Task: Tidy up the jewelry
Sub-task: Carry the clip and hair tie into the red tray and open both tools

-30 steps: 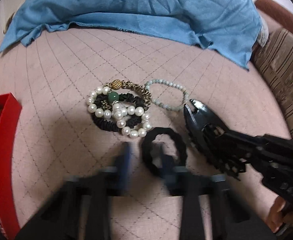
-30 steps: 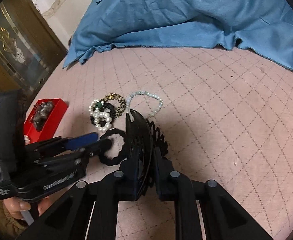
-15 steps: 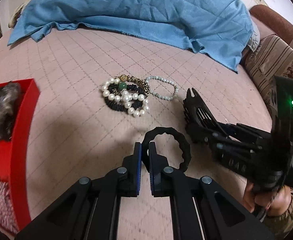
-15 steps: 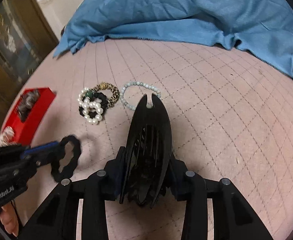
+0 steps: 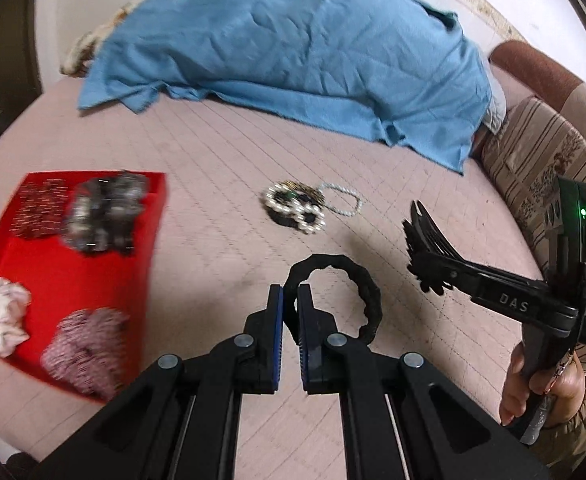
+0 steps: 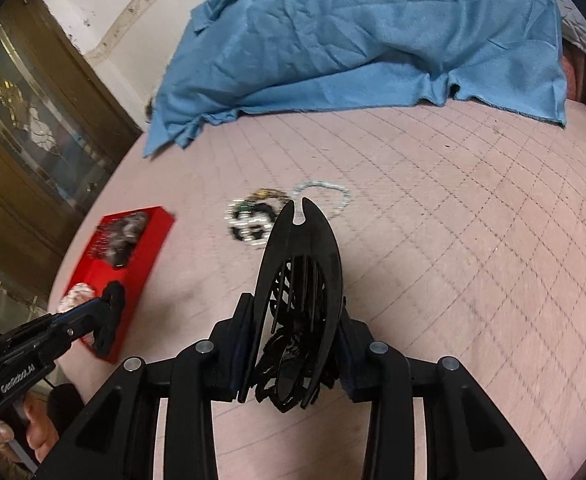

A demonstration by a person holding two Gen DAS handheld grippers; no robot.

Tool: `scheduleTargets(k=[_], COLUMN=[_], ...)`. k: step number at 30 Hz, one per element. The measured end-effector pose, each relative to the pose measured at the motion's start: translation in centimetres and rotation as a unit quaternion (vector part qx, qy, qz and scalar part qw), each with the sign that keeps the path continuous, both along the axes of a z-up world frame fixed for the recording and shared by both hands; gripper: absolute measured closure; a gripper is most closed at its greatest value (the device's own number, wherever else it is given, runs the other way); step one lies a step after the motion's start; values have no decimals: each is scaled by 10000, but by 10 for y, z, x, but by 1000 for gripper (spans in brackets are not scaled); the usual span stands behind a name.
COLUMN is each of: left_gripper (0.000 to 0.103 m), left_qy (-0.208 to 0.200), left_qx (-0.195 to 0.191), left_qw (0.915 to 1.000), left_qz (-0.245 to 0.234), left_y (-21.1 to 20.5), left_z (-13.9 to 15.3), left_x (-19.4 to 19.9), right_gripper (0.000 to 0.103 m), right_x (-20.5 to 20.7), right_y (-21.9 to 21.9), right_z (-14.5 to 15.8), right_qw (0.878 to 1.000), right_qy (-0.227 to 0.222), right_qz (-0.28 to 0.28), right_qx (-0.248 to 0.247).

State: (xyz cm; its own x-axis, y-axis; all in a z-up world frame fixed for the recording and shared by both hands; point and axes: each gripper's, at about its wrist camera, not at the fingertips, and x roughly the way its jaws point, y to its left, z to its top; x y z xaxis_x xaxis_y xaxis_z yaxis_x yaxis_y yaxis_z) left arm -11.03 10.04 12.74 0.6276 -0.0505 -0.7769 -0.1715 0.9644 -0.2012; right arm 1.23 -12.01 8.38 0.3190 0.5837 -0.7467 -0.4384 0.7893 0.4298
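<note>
My left gripper (image 5: pixel 289 300) is shut on a black scrunchie (image 5: pixel 357 280), which hangs above the pink quilted surface just right of the red tray (image 5: pixel 53 264). In the right wrist view the left gripper (image 6: pixel 107 300) holds the scrunchie (image 6: pixel 111 320) over the red tray's near corner (image 6: pixel 149 248). My right gripper (image 6: pixel 295 308) is shut on a black hair claw clip (image 6: pixel 305 240), flat side up and lifted off the surface. A pile of pearl and black bead bracelets (image 5: pixel 295 208) lies further off, with a pale bead bracelet (image 5: pixel 345 200) touching it.
The red tray holds several fabric scrunchies and a dark bundle (image 5: pixel 105 212). A blue cloth (image 5: pixel 293 48) covers the far end of the surface. A striped sofa arm (image 5: pixel 533 152) borders the right; a glass-fronted cabinet (image 6: pixel 25 128) stands at the left. A hand grips each handle.
Both grippers rose off the surface. The left one carried the scrunchie leftwards to the red tray. The claw clip now sits broadside between wider right jaws.
</note>
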Motion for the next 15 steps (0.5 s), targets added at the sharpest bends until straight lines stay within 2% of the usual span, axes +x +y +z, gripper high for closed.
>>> scheduleTargets(k=[8,15], left_gripper=[97,97], left_qy=[-221,-228], left_qx=[266,237], left_qw=[9968,9879], left_qz=[715,1516], left_y=[56,132], left_z=[26,26], left_x=[-50,-76], right_gripper=[63,63], right_x=[-38,-57], right_y=[30,78], right_z=[37,61], right_qw=[9990,9962], right_qy=[-129,-210], right_qz=[349,792], right_qx=[265,297])
